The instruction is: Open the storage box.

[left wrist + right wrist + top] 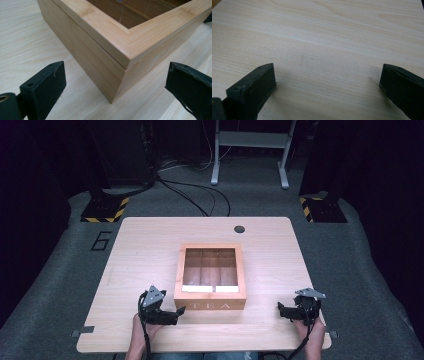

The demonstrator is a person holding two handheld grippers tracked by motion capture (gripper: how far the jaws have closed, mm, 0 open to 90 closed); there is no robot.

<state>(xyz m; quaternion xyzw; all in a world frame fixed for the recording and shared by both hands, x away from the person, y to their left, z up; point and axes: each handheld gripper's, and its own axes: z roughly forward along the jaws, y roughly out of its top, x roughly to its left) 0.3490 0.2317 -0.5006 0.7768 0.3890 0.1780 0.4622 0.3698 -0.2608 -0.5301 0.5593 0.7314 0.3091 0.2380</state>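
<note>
Left tongs [115, 82] released | right tongs [327, 82] released | square bamboo tea box [210, 306] | pale woodgrain table [150, 240]

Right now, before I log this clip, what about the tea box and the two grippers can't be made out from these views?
- Tea box compartments: high view is too small and the inside too shadowed to tell what the pale strips at the near end are.
- Left gripper view: the box runs off the top edge, so just one corner shows.
- Left gripper: the high view cannot settle whether its tips touch the box.
- Right gripper: its view faces bare table.
</note>
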